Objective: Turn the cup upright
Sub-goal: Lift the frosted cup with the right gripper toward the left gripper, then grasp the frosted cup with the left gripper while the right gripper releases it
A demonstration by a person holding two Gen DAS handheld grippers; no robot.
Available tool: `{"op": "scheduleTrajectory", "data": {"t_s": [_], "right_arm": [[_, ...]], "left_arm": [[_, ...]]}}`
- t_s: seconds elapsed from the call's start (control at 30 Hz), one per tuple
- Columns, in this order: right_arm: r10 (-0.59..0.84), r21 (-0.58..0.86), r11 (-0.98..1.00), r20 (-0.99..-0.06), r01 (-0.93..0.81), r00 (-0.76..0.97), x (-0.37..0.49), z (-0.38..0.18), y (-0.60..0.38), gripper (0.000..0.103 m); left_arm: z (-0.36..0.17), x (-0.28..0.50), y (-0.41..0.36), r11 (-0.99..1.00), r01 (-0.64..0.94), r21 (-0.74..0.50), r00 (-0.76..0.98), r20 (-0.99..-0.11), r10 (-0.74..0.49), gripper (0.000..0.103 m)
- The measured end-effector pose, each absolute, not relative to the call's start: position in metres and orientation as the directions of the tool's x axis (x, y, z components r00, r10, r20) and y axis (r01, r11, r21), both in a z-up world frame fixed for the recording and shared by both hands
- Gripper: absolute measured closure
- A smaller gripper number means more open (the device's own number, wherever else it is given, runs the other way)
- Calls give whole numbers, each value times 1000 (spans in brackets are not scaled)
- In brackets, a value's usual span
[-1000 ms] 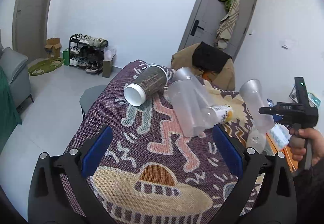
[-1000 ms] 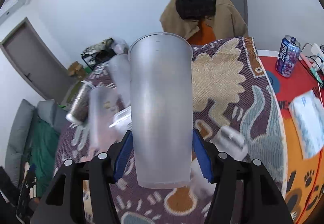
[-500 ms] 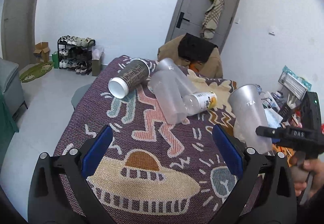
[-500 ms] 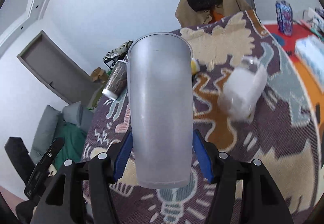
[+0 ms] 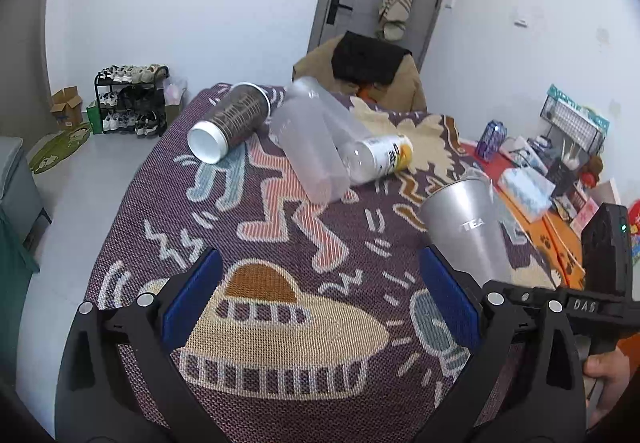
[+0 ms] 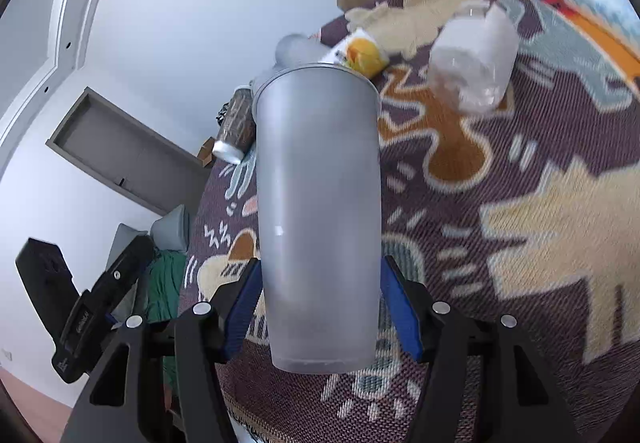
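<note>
My right gripper (image 6: 320,303) is shut on a frosted grey plastic cup (image 6: 316,211), gripped near its base with the rim pointing away from me. The same cup (image 5: 464,227), marked TEA, shows in the left wrist view, tilted with its rim up and to the left above the patterned tablecloth (image 5: 280,283). The right gripper's body (image 5: 580,307) sits just right of it. My left gripper (image 5: 316,303) is open and empty over the near part of the cloth. In the right wrist view the left gripper (image 6: 92,315) shows at the lower left.
Lying on the cloth farther back are a dark patterned cup (image 5: 228,123), two clear cups (image 5: 312,147) and a bottle with a yellow label (image 5: 380,159). A clear container (image 6: 472,59) lies on its side to the right. A blue can (image 5: 490,135) and clutter stand at the far right.
My right gripper has rotated and lowered with the grey cup, so the cup has gone from rim-down to tilted rim-up, nearer the cloth. My left gripper drew back slightly and stays open.
</note>
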State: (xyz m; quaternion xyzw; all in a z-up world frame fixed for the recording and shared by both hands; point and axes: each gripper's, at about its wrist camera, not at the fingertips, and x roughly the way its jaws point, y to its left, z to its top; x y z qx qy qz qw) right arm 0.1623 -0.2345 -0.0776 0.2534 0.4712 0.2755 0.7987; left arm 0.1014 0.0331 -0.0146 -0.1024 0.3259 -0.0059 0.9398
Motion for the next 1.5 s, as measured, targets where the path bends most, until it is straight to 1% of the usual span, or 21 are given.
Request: {"op": "scheduleTrajectory", "data": {"t_s": [0.07,0.17,0.2,0.23,0.33,0.43,0.8,1.13,1.33,1.4,1.43,1.47,1.5], "right_arm": [[696,686,701,-599,-194,396,161,-87,-233,43],[684,676,713,-612,-185,398,161,-95,-232,41],[691,684,705,-603,-187,399,160,-95,-234,32],[695,689,699,-594,-190,405,159,-93,-236,20],[671,666,716,-574,-210,469,153,-80,-248,16],[662,658,721,-558,-219,501,147,-73,-262,14],[578,592,780,-560,-201,594,128,-65,-304,10],[534,593,793,-562,-142,632,123,-75,-334,8],[519,600,792,-562,-115,644,119,-80,-348,8],[516,602,791,-562,-108,646,118,-81,-351,8],[514,603,791,-562,-105,648,118,-82,-352,8],[513,604,791,-562,-102,649,117,-82,-354,8],[512,604,791,-562,-100,650,117,-82,-355,8]], "left_arm": [[-17,103,31,979,-51,-195,780,-621,-83,5],[-19,105,25,980,-39,-193,768,-633,-94,5],[-19,107,24,981,-34,-193,764,-637,-99,5],[-19,108,22,981,-32,-193,761,-641,-102,5],[-20,114,18,978,-19,-208,748,-652,-124,5],[-22,121,12,972,1,-233,734,-661,-159,5],[-38,155,-19,930,82,-357,636,-700,-325,5],[-73,189,-33,875,48,-482,509,-742,-437,5],[-90,207,-43,855,21,-518,459,-755,-468,5],[-95,212,-45,855,13,-518,451,-760,-468,10],[-96,213,-46,851,10,-525,444,-761,-474,16],[-98,215,-47,843,11,-537,435,-757,-488,25],[-99,216,-47,835,15,-550,428,-751,-502,26]]}}
